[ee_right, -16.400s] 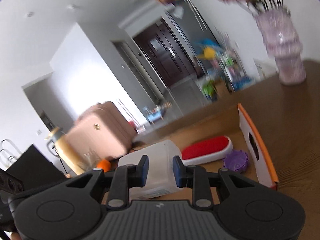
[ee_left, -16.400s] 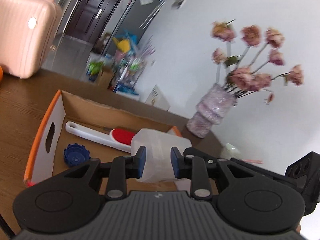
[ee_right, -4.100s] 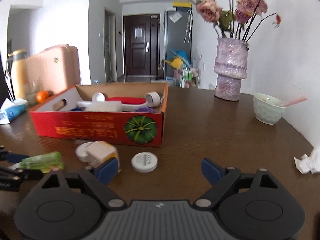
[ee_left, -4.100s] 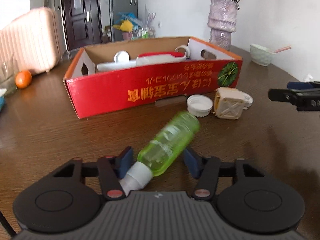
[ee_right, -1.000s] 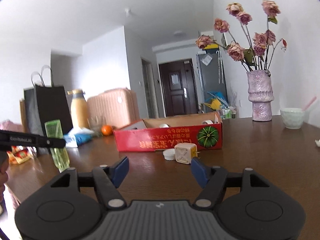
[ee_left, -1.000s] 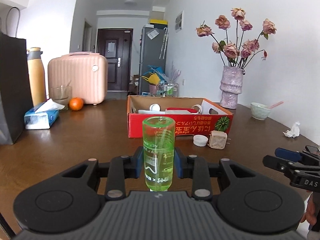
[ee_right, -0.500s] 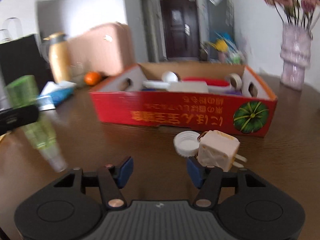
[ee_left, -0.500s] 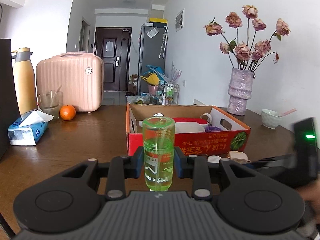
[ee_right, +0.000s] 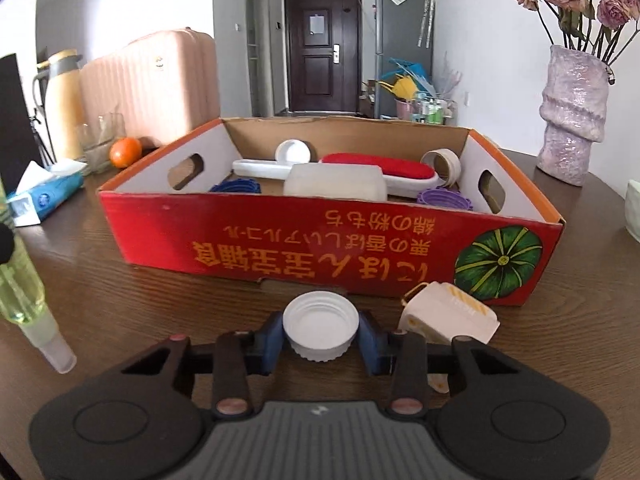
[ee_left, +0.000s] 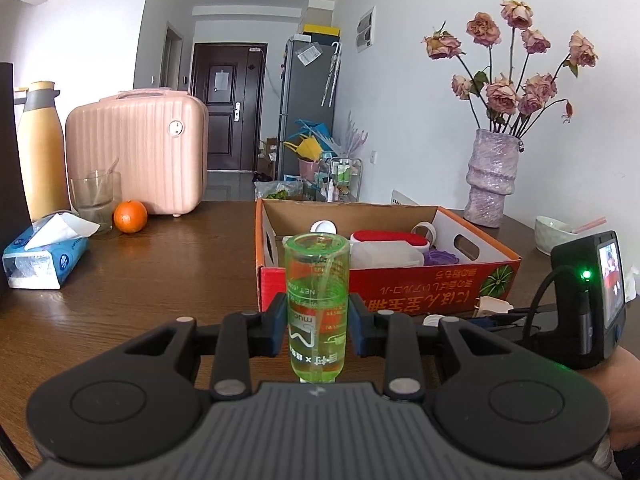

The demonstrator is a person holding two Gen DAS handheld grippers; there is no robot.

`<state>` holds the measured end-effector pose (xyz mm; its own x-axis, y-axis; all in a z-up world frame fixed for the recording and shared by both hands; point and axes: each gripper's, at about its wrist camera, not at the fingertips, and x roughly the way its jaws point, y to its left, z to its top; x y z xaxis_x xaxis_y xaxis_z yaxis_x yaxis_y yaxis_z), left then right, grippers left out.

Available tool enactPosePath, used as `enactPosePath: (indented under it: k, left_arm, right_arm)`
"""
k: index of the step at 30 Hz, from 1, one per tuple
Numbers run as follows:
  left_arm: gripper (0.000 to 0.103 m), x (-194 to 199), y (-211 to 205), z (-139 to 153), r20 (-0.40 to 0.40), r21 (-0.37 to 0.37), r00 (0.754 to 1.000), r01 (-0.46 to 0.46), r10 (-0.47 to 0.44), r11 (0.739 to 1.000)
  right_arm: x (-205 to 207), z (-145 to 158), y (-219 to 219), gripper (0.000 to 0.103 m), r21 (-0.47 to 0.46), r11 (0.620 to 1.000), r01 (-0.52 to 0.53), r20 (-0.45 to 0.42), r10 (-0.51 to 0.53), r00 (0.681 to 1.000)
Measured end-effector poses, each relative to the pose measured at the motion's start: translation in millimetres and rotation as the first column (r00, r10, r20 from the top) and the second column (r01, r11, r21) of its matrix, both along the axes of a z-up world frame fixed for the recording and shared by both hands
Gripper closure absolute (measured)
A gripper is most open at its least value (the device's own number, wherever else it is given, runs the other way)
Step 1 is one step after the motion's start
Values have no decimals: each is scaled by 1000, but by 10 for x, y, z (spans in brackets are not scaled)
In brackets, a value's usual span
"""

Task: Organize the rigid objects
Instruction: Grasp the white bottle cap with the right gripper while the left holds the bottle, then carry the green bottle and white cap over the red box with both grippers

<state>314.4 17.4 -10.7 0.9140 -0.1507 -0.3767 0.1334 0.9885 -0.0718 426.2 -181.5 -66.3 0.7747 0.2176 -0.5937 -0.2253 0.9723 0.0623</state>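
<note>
My left gripper (ee_left: 318, 326) is shut on a green translucent bottle (ee_left: 316, 300), held upside down above the table with its white nozzle down; it also shows at the left edge of the right wrist view (ee_right: 22, 292). My right gripper (ee_right: 320, 338) has its blue pads against both sides of a white screw cap (ee_right: 320, 326) on the table, in front of the red cardboard box (ee_right: 320, 240). A cream plug adapter (ee_right: 448, 316) lies just right of the cap. The box holds a red lint brush (ee_right: 380, 168), a white container (ee_right: 336, 186), tape and lids.
A purple vase (ee_right: 572, 112) with dried roses stands at back right, with a pale bowl (ee_left: 556, 232) near it. At back left are a pink suitcase (ee_left: 136, 156), an orange (ee_left: 130, 216), a glass (ee_left: 96, 196), a yellow flask (ee_left: 42, 148) and a tissue pack (ee_left: 44, 256).
My right gripper has moved forward and down onto the white cap and closed around it. My left gripper holds the bottle as before and has drifted slightly closer to the box.
</note>
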Motion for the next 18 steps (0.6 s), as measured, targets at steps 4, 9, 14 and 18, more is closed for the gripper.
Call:
enactPosePath:
  k: [4, 9, 14, 18]
  left_arm:
    - [71, -148, -14, 53, 1, 10, 1000, 1, -1, 1000]
    - [71, -539, -58, 194, 50, 14, 999, -12, 12, 1000]
    - [71, -1005, -80, 285, 89, 2, 996, -26, 26, 1000]
    - [71, -1337, -88, 332, 106, -18, 994, -36, 37, 999]
  right_arm:
    - [-324, 164, -32, 64, 16, 999, -36, 72, 35, 997]
    - [-966, 412, -177, 64, 43, 996, -80, 179, 71, 981]
    - [-1655, 586, -423, 64, 81, 994, -77, 254, 54, 966]
    - [-2186, 636, -622, 64, 100, 993, -61, 312, 27, 950]
